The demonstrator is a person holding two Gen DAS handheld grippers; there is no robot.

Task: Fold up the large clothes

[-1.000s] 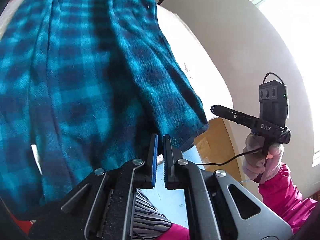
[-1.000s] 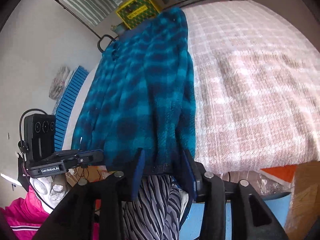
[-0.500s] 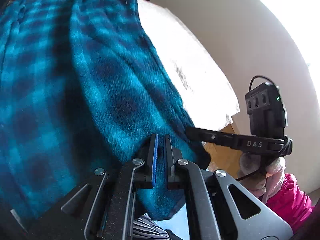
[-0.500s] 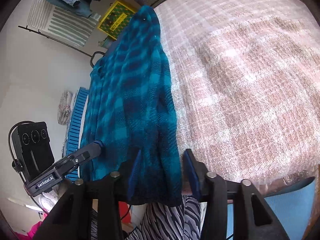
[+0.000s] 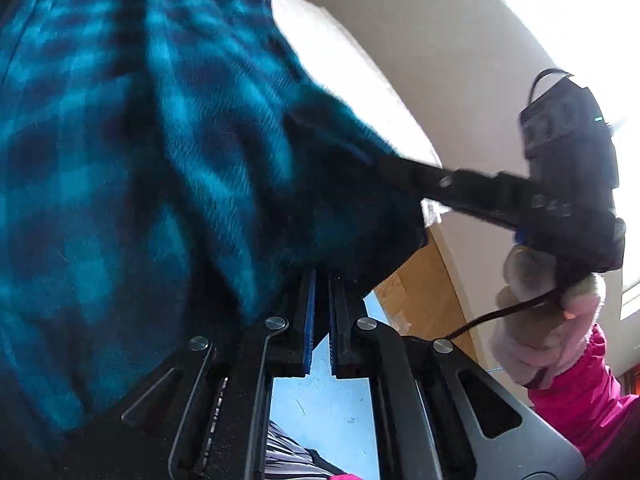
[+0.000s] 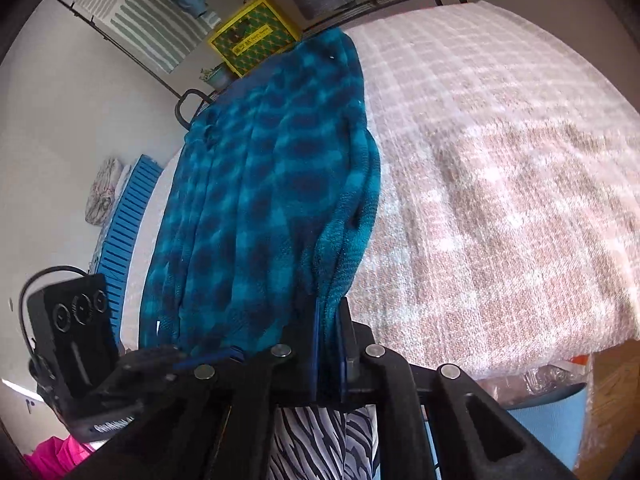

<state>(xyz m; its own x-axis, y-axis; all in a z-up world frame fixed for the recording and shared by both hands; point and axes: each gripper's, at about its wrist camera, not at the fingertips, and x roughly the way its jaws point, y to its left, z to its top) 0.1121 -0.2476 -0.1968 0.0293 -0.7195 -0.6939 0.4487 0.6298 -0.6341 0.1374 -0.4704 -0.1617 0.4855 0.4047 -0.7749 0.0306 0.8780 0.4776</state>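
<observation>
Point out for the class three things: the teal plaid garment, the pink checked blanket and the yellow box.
teal plaid garment [image 6: 260,200], right wrist view, middle of its upper side.
pink checked blanket [image 6: 500,180], right wrist view, bare stretch right of the garment.
yellow box [image 6: 252,36], right wrist view, its patterned front.

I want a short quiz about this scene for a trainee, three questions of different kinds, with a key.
1. True or false: the right gripper is shut on the garment.
2. Which pattern does the garment have: A stripes, B plaid, C dots?
3. Fill in: the garment lies on a pink checked ____.

Key: 1 true, its hem is pinched between the pads. 2 B, teal and dark blue plaid. 3 blanket.
</observation>
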